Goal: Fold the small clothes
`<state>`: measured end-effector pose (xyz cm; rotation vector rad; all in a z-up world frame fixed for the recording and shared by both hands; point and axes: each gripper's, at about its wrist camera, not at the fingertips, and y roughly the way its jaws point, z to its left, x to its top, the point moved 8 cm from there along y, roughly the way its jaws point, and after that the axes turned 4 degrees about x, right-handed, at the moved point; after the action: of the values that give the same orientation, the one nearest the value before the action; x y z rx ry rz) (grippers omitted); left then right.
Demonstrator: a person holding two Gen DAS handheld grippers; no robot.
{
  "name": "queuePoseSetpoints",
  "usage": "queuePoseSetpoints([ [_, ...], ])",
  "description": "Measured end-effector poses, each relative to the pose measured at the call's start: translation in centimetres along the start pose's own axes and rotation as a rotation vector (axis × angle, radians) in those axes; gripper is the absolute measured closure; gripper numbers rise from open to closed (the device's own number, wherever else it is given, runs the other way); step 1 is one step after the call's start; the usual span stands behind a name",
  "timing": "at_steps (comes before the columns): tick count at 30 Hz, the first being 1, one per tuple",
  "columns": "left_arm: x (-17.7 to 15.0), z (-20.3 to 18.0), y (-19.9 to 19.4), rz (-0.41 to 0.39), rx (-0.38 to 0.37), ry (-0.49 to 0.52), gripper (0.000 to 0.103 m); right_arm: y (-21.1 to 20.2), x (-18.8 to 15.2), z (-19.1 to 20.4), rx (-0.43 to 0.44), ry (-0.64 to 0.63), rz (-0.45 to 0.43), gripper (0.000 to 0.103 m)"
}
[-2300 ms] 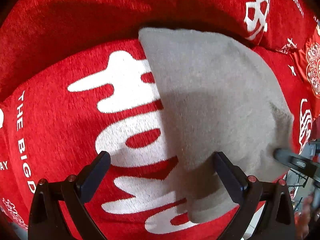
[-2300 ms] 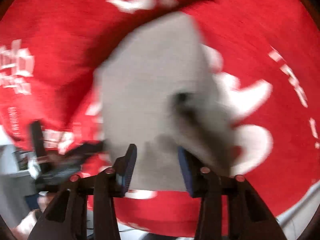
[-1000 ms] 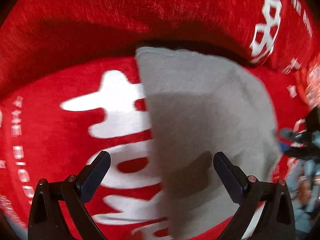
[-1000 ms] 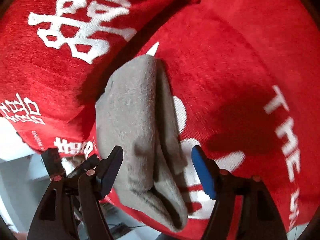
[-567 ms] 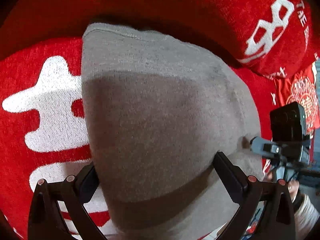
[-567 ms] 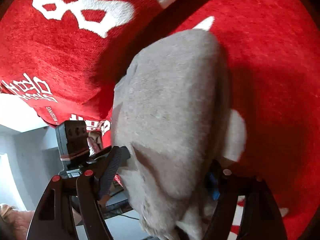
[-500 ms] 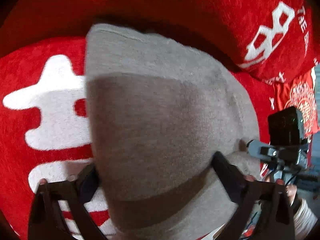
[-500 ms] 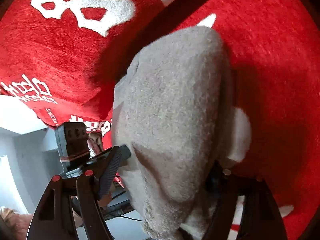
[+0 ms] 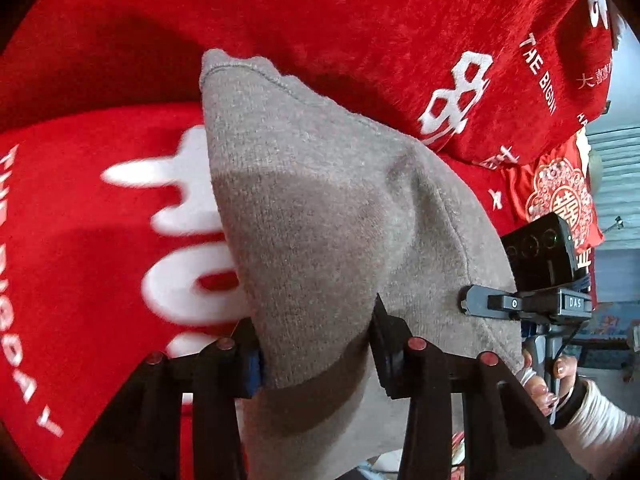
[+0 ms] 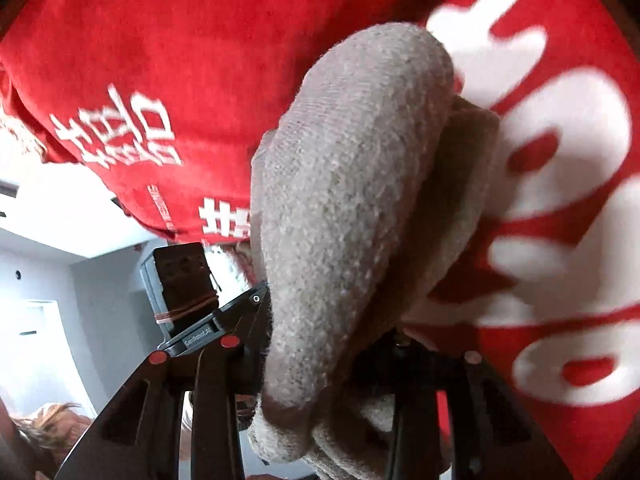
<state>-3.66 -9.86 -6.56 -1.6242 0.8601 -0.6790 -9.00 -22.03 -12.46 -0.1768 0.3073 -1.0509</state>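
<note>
Between the fingers of the left gripper (image 9: pixel 316 344) sits a fold of the grey knitted garment (image 9: pixel 328 216), the two black fingers closed in on the cloth so that it bulges above them and hangs below. From that grip the garment runs forward and up to a stitched hem at its far end, and spreads off to the right of the fingers, where the right gripper (image 9: pixel 532 304) reaches in against its edge. Seen from the right wrist, the same garment (image 10: pixel 352 184) fills the space between the fingers of the right gripper (image 10: pixel 320 360) as a thick rounded roll; both fingers press against its sides, with a second, looser layer lying just right of the roll and more cloth bunched below the fingertips. Left of the right gripper's fingers the left gripper (image 10: pixel 192 292) shows, close beside the cloth. Under and beyond the garment, ahead of both grippers, lies a red plush cover (image 9: pixel 92 264) with large white characters and white lettering. Beyond the garment's hem a red cushion (image 9: pixel 400 40) of the same fabric rises. Low at the right of the left gripper's fingers a hand (image 9: pixel 548 380) in a white sleeve shows.
</note>
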Motion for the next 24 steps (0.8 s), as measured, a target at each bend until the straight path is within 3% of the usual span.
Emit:
queuePoseSetpoints([
  [3, -2.9, 3.7, -0.9, 0.026, 0.063, -0.019, 0.059, 4.1, -1.6, -0.7, -0.065, -0.011, 0.053, 0.064],
  [6, -5.1, 7.3, 0.0, 0.055, 0.140, -0.051, 0.059, 7.5, -2.5, -2.5, -0.183, -0.027, 0.100, 0.064],
  [8, -5.7, 8.9, 0.4, 0.061, 0.180, -0.061, 0.058, 8.5, -2.6, -3.3, -0.297, -0.060, 0.110, 0.062],
  [11, -6.1, 9.6, -0.4, 0.029, 0.172, -0.080, 0.058, 7.7, -2.8, -3.3, -0.467, -0.125, 0.089, 0.057],
  [14, -6.2, 9.6, -1.5, 0.006, 0.218, -0.059, 0.058, 5.7, -2.8, -3.7, -0.684, -0.202, 0.068, 0.056],
  [15, -6.1, 9.3, -1.5, 0.004, 0.233, -0.055, 0.058, 4.9, -2.8, -4.1, -0.798, -0.232, 0.060, 0.056],
  [16, -6.1, 8.9, -1.6, 0.001, 0.250, -0.053, 0.058, 4.6, -2.9, -4.2, -0.840, -0.240, 0.057, 0.056],
  [24, -6.6, 9.3, -3.4, -0.001, 0.300, -0.062, 0.058, 3.9, -4.2, -3.4, -0.930, -0.201, 0.012, 0.056],
])
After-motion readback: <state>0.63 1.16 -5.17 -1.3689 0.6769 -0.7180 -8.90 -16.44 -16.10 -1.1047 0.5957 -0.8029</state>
